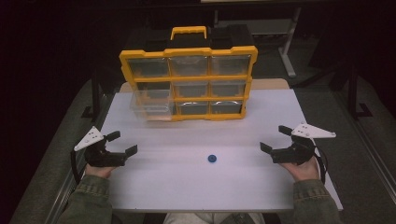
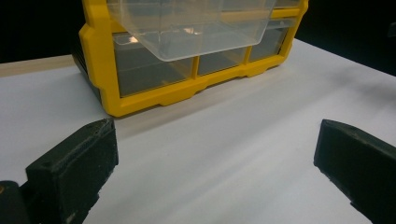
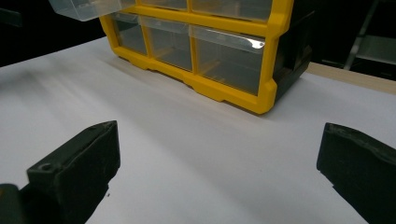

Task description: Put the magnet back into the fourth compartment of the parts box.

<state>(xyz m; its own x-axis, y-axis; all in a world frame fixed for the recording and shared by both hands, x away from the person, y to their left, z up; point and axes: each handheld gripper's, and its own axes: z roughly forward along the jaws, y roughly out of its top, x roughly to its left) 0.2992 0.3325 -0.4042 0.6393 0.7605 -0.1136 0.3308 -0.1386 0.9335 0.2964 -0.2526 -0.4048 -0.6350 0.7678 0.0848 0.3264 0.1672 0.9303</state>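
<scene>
A yellow organizer (image 1: 189, 83) with clear drawers stands upright at the back of the white table (image 1: 187, 182). Its middle-left drawer (image 1: 152, 105) is pulled out toward me; the same drawer (image 2: 196, 25) hangs over the table in the left gripper view. A small blue round piece (image 1: 212, 158) lies on the table between the two grippers. My left gripper (image 1: 122, 143) rests open at the left, nothing between its jaws. My right gripper (image 1: 274, 139) rests open at the right, also with nothing in it. The organizer (image 3: 205, 51) stands ahead of it.
Behind the organizer a black case with a yellow handle (image 1: 188, 32) stands on the table. A strip of bare wood (image 1: 271, 84) runs along the table's far edge. Dark floor and a white stand leg (image 1: 288, 46) lie beyond.
</scene>
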